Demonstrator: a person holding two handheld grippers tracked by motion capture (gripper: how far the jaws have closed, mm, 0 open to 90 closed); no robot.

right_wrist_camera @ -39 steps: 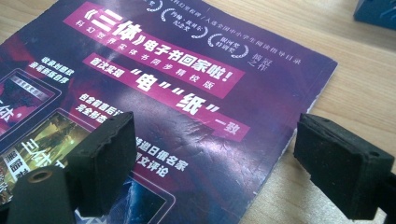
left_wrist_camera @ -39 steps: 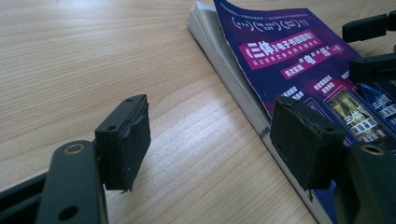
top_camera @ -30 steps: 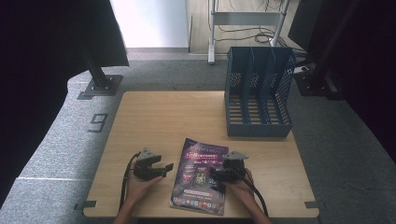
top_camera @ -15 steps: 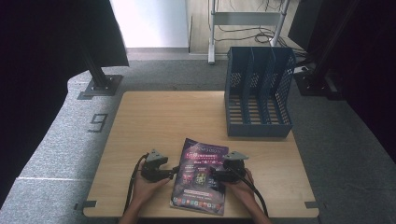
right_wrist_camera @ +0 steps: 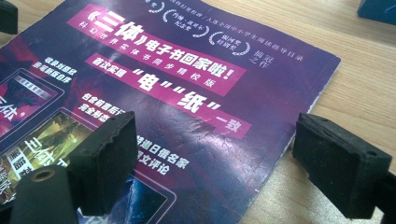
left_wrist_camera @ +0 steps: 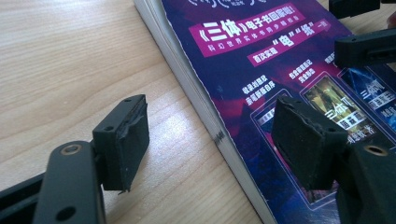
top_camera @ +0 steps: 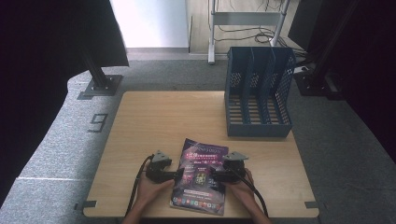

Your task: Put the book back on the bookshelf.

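Wooden table point(top_camera: 154, 116) under you carries a blue rack point(top_camera: 258, 95) at the far right and the magazine point(top_camera: 201, 175) flat near your edge. Your left gripper point(top_camera: 179, 174) straddles its left edge, jaws spread; your right gripper point(top_camera: 214, 173) straddles its right edge, jaws also spread.

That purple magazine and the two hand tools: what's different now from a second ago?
The left gripper slid right across the table until its open jaws straddle the magazine's left edge. The right gripper, the magazine and the blue file rack stayed put. Nothing is gripped.
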